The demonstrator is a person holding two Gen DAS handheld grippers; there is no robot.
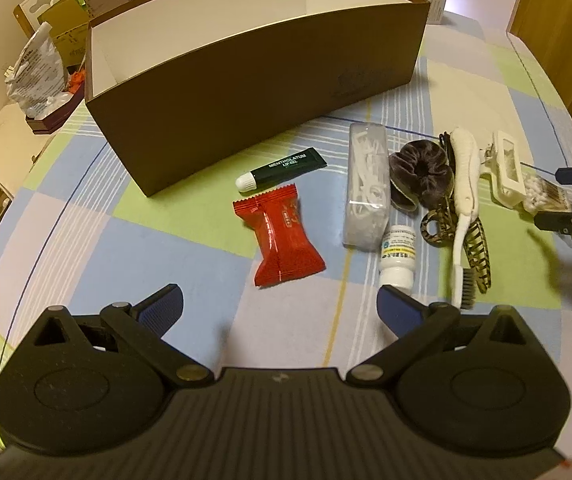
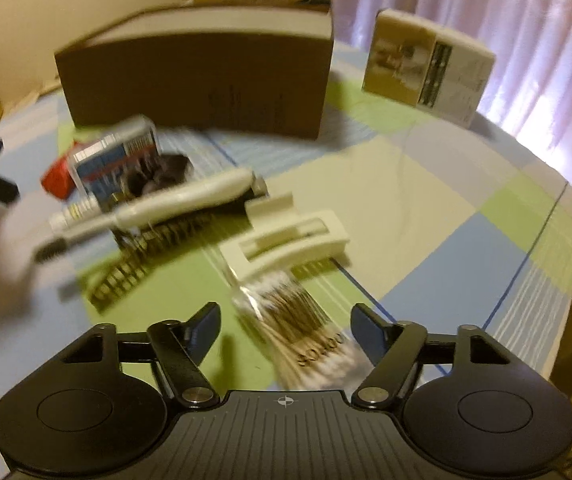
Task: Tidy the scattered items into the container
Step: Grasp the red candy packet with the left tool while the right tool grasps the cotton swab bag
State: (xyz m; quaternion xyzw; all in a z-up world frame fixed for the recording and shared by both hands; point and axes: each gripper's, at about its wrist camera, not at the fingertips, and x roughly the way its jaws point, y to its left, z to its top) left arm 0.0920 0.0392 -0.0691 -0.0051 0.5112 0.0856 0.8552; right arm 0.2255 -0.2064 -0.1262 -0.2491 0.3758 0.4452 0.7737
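An open brown box [image 1: 254,80] with a white inside stands at the back of the table. In front of it lie a green lip gel tube [image 1: 282,170], a red packet [image 1: 282,242], a clear floss pick box [image 1: 367,188], a brown scrunchie [image 1: 421,176], a white brush [image 1: 463,200], a patterned claw clip [image 1: 473,252], a pill bottle [image 1: 397,256] and a white hair clip [image 1: 507,168]. My left gripper [image 1: 280,300] is open just short of the red packet. My right gripper [image 2: 286,312] is open, and a cotton swab pack [image 2: 293,320] lies between its fingers.
A checked cloth [image 1: 166,220] covers the table. A cream carton [image 2: 425,68] stands at the back right beside the brown box [image 2: 202,80]. Cluttered boxes and a plastic bag [image 1: 38,72] sit off the table's left edge. The right wrist view is blurred by motion.
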